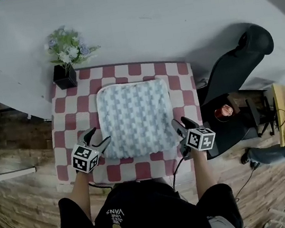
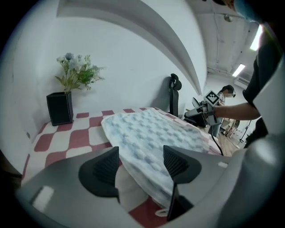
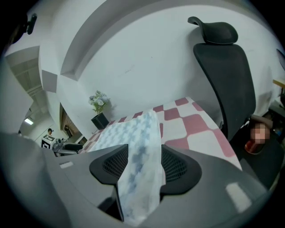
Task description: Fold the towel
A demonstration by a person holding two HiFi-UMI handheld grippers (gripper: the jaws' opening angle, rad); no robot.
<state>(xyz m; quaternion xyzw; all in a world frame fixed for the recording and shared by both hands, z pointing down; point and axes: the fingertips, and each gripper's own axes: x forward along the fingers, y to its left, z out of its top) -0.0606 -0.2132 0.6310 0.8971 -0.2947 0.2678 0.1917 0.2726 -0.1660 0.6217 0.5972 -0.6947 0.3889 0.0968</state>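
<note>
A pale blue and white waffle towel (image 1: 137, 118) lies folded into a rough square in the middle of the red and white checked table (image 1: 60, 112). My left gripper (image 1: 98, 137) sits at its near left corner. In the left gripper view the jaws (image 2: 140, 167) stand wide apart, with that corner of the towel (image 2: 151, 133) lying between them and closer to the right pad. My right gripper (image 1: 182, 123) is at the near right corner. Its jaws (image 3: 144, 167) are spread too, and the towel's edge (image 3: 139, 142) runs up between the pads.
A black pot of pale flowers (image 1: 64, 56) stands at the table's far left corner. A black office chair (image 1: 237, 63) is close beside the table's right edge, with a red cup (image 1: 224, 111) on a dark stand next to it. A white wall lies beyond.
</note>
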